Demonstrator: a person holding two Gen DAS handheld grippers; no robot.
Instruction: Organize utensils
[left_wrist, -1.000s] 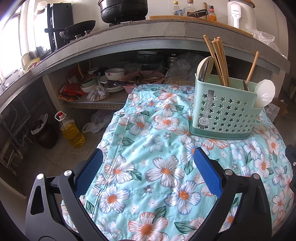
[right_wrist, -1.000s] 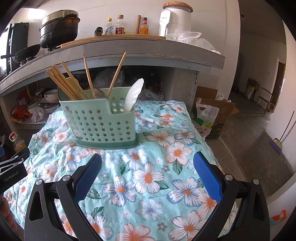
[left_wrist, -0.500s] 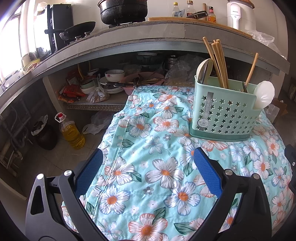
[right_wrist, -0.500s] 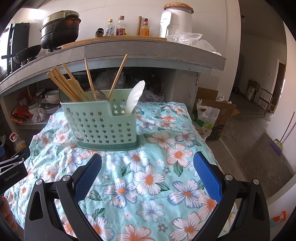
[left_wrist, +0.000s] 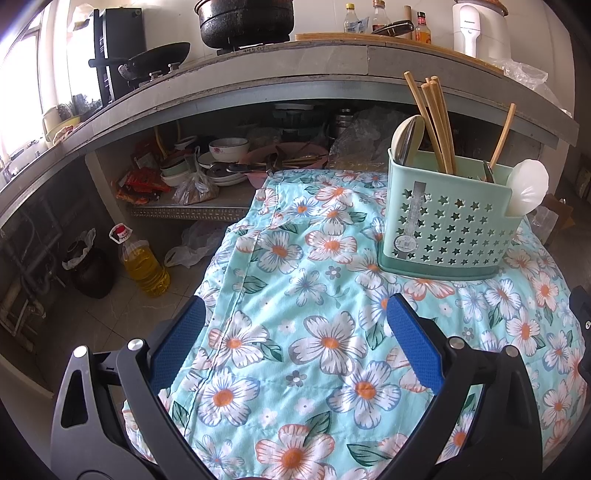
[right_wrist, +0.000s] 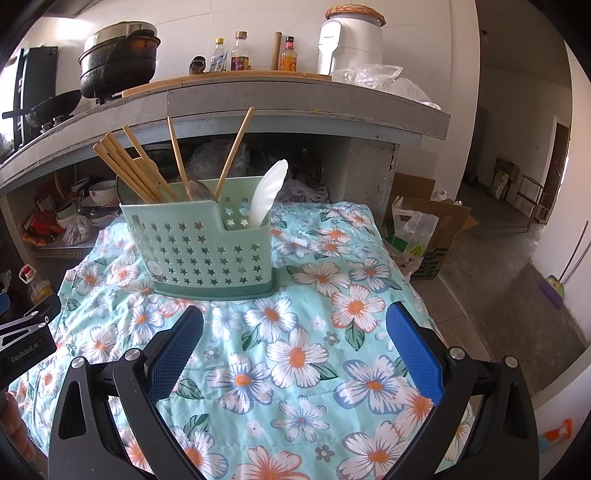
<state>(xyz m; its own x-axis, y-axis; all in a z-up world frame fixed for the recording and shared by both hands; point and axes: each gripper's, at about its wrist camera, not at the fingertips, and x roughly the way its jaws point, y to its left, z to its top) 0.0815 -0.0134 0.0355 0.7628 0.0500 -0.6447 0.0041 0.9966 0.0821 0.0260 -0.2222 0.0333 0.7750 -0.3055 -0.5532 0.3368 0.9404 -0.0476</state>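
A mint-green utensil holder (left_wrist: 447, 225) with star cut-outs stands on the floral tablecloth (left_wrist: 295, 332). It holds wooden chopsticks (left_wrist: 434, 122), a metal spoon (left_wrist: 406, 140) and a white plastic spoon (left_wrist: 526, 192). The holder (right_wrist: 207, 251) also shows in the right wrist view, with chopsticks (right_wrist: 129, 170) and the white spoon (right_wrist: 267, 197) in it. My left gripper (left_wrist: 295, 350) is open and empty, well short of the holder. My right gripper (right_wrist: 293, 350) is open and empty, in front of the holder.
A concrete counter (left_wrist: 295, 70) with a black pot (left_wrist: 245, 22) and bottles runs behind the table. Bowls and bags fill the shelf under it (left_wrist: 207, 173). An oil bottle (left_wrist: 142, 262) stands on the floor at the left. A cardboard box (right_wrist: 424, 229) sits right of the table.
Both grippers have drawn back slightly from the holder, which now sits a little farther away and higher in both views. Nothing on the table has moved.
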